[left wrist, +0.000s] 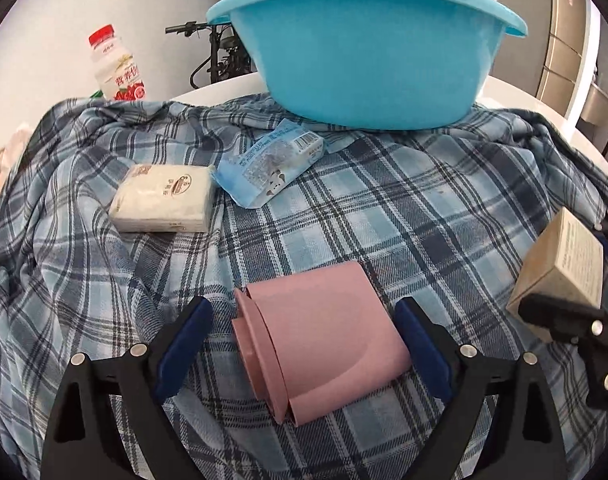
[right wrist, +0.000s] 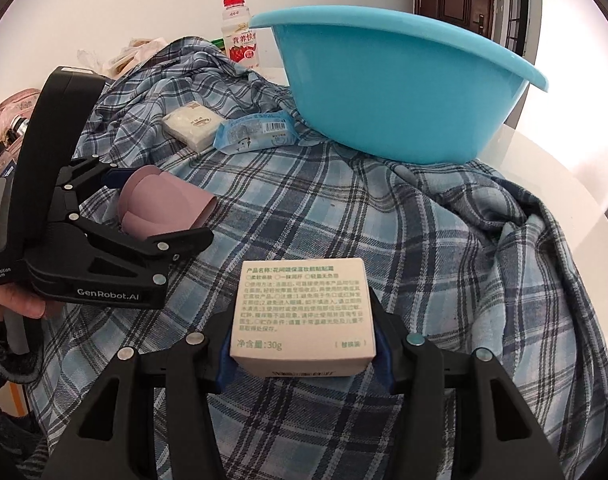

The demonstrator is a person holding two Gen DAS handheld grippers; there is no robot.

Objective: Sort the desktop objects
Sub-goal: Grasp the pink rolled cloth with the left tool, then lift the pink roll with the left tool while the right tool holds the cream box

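Note:
A pink cup (left wrist: 323, 344) lies on its side on the plaid cloth (left wrist: 423, 208). My left gripper (left wrist: 304, 308) stands open around it, the left pad clear of the cup and the right pad close against its side. In the right wrist view the same cup (right wrist: 164, 200) lies between the left gripper's (right wrist: 162, 206) fingers. My right gripper (right wrist: 304, 320) is shut on a beige printed box (right wrist: 304, 312), held above the cloth. From the left wrist view that box (left wrist: 563, 264) hangs at the right edge.
A large blue basin (left wrist: 367, 52) stands at the back of the cloth. In front of it lie a white tissue pack (left wrist: 164, 198) and a blue wipes packet (left wrist: 268, 164). A red-capped drink bottle (left wrist: 118, 68) stands at the back left. The white round table edge (right wrist: 563, 184) shows at right.

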